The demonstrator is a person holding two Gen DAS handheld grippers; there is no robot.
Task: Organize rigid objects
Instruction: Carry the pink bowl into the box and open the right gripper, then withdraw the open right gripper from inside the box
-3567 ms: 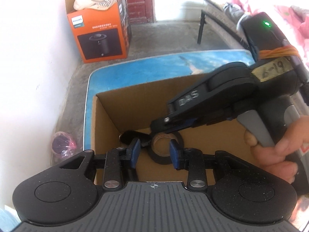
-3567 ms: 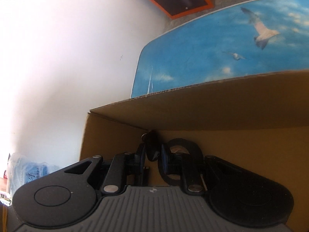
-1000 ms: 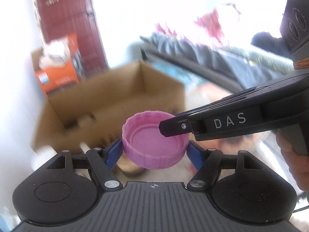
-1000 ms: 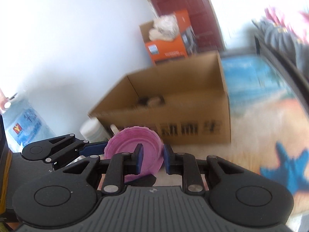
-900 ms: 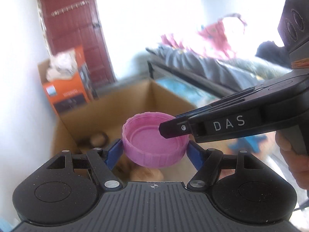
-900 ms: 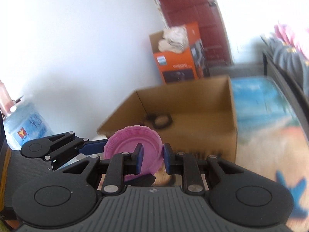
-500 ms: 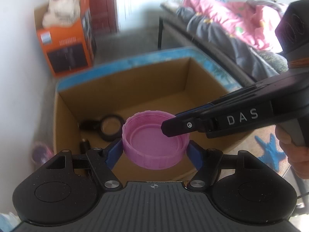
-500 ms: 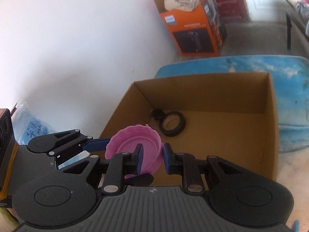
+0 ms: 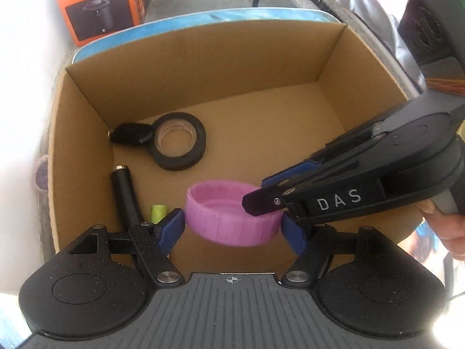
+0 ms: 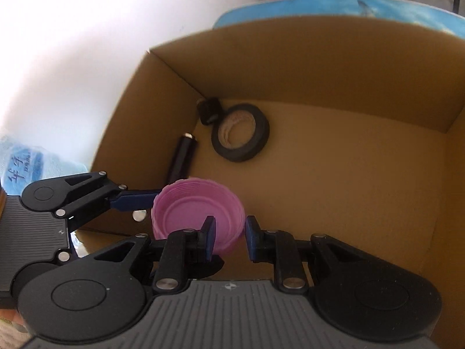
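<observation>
A pink ribbed lid [image 9: 229, 218] hangs open side up over the near part of an open cardboard box [image 9: 203, 67]. My left gripper [image 9: 232, 228] is shut on it, one blue pad on each side. From the right, my right gripper [image 9: 257, 193] is shut on the lid's rim. In the right wrist view the lid [image 10: 189, 212] has its wall pinched in my right gripper [image 10: 229, 238], with a left gripper finger [image 10: 130, 199] touching its far side. On the box floor lie a black tape roll [image 9: 174, 163], a black cylinder [image 9: 125, 195] and a small black object [image 9: 130, 135].
A tiny green piece [image 9: 158, 212] lies by the cylinder. The box stands on a blue sky-print mat [image 9: 174, 20]. An orange carton [image 9: 96, 8] sits beyond it, a white wall to the left. A hand [image 9: 444, 224] holds the right gripper. The box floor's right half [image 10: 348, 189] is bare.
Both grippers have carried the pink lid over the cardboard box and tipped downward, so the box interior now fills both views. Both grips on the lid are unchanged.
</observation>
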